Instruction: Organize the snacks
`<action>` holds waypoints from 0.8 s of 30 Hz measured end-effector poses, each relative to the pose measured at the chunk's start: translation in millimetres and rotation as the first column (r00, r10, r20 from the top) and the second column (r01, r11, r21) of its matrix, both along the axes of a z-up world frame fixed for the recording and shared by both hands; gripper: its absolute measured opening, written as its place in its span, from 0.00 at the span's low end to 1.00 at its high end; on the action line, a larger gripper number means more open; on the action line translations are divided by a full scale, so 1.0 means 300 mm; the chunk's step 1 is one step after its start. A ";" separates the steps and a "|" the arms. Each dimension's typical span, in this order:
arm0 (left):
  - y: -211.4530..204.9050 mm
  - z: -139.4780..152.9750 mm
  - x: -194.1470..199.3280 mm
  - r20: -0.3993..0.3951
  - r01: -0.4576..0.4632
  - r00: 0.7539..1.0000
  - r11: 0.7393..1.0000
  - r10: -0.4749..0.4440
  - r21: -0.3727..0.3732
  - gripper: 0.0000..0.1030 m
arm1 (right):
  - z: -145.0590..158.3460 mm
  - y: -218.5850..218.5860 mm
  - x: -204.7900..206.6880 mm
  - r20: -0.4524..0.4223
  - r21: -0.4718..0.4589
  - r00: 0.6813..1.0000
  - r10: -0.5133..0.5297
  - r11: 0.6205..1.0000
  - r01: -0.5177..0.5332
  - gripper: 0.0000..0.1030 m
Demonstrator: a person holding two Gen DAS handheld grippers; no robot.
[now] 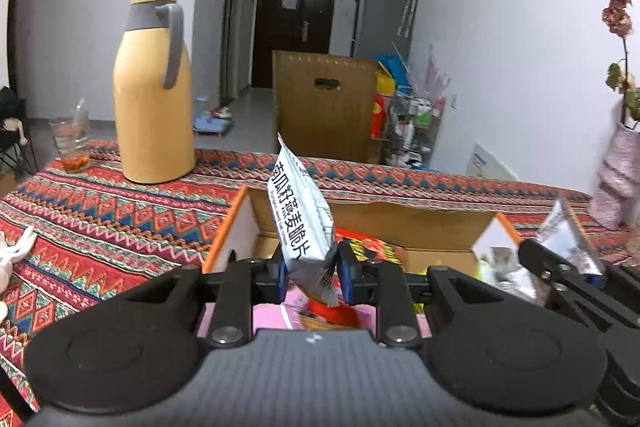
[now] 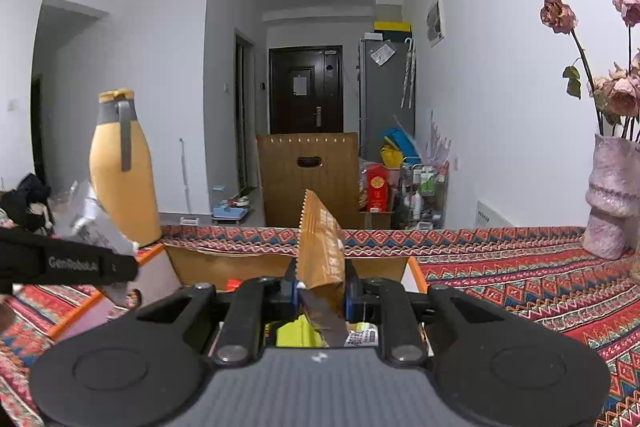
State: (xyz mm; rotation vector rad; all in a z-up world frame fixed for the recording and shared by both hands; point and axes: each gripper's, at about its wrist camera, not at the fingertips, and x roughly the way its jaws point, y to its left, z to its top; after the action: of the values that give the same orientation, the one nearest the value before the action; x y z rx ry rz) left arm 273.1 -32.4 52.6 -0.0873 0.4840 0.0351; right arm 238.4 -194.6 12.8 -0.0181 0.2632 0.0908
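My left gripper [image 1: 311,269] is shut on a white snack packet [image 1: 298,217] with black Chinese lettering, held upright over an open cardboard box [image 1: 400,223] with orange-edged flaps. Inside the box lie a red-yellow packet [image 1: 374,251] and a pink one [image 1: 272,317]. My right gripper [image 2: 320,291] is shut on a brown snack packet [image 2: 322,247], held upright over the same box [image 2: 224,267]; a yellow-green packet [image 2: 296,335] lies below. The left gripper with its white packet [image 2: 96,227] shows at the left of the right wrist view. The right gripper [image 1: 560,267] shows at the right of the left wrist view.
The table carries a red patterned cloth [image 1: 100,227]. A tall yellow thermos jug [image 1: 152,99] and a glass cup [image 1: 72,143] stand at the back left. A pink vase with dried roses [image 2: 612,195] stands at the back right. A large cardboard box [image 2: 308,175] stands on the floor beyond.
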 end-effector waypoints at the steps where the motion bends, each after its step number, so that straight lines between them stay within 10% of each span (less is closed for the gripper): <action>1: 0.007 -0.010 0.005 -0.002 -0.004 1.000 1.000 0.004 0.000 0.24 | -0.009 0.003 0.002 0.004 -0.006 1.000 0.000 1.000 0.000 0.18; 11: 0.025 -0.081 0.048 -0.060 0.014 0.998 1.000 -0.014 0.003 0.24 | -0.079 0.013 0.046 -0.043 -0.023 0.999 0.021 0.999 -0.022 0.18; 14: 0.025 -0.081 0.040 -0.052 0.006 0.999 1.000 -0.005 0.002 0.43 | -0.082 0.008 0.042 -0.043 -0.023 0.999 0.021 1.000 -0.022 0.20; 17: 0.029 -0.070 0.027 -0.024 -0.007 1.000 1.000 0.007 0.005 0.70 | -0.082 0.007 0.033 -0.038 -0.019 0.999 0.023 1.000 -0.024 0.48; 19: 0.036 -0.062 0.015 -0.005 -0.029 1.000 1.000 0.029 0.000 0.96 | -0.079 -0.001 0.021 -0.022 -0.011 1.000 0.011 1.000 -0.012 0.86; 24: 0.036 -0.047 0.000 0.024 -0.050 0.998 0.999 0.050 -0.001 1.00 | -0.071 -0.022 0.007 0.004 0.011 1.000 -0.016 1.000 0.016 1.00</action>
State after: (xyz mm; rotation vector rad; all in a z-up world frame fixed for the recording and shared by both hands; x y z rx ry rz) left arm 273.0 -21.7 38.6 -0.1001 0.4574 0.0832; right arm 240.6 -201.2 -8.4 -0.0057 0.2584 0.0762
